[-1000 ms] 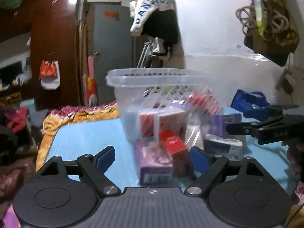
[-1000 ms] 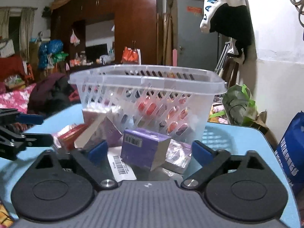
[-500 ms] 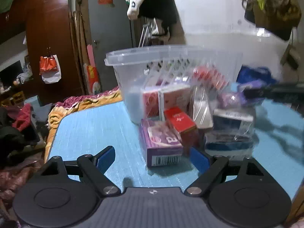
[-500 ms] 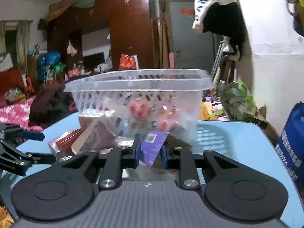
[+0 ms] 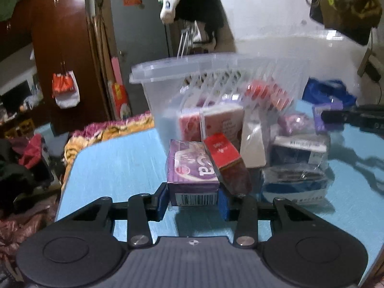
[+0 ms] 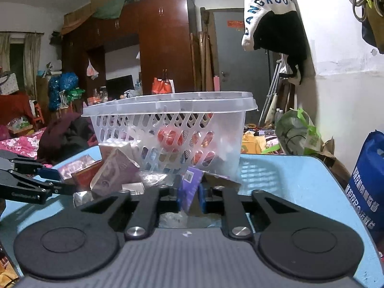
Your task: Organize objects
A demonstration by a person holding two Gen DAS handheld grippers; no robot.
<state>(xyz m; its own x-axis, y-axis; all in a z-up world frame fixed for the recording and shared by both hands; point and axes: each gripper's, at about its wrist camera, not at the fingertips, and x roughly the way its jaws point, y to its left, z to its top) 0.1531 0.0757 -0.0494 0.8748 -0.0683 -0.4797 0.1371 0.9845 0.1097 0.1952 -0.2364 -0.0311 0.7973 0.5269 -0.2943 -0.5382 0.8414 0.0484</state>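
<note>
A clear plastic basket (image 5: 182, 69) holding packets stands on the blue table (image 5: 115, 163), with boxes and bags piled in front of it. My left gripper (image 5: 192, 202) is closing, and its blue pads press both sides of the large purple box (image 5: 192, 168) with a barcode. A red box (image 5: 225, 160) leans against that box. My right gripper (image 6: 190, 198) is closing too, pinching a small purple box (image 6: 189, 187) in front of the basket (image 6: 168, 103). Each gripper shows in the other's view: right gripper (image 5: 348, 116), left gripper (image 6: 57, 180).
Bagged blue-and-white boxes (image 5: 295, 184) lie to the right of the red box. A blue printed bag (image 6: 367, 180) stands at the table's right edge and a green bag (image 6: 297, 132) behind it. Beyond the table edges are bedding, a wardrobe and hanging clothes.
The left jaws went from wide apart to pressed on the large purple box. The right jaws closed from wide onto the small purple box, which now stands on edge between them.
</note>
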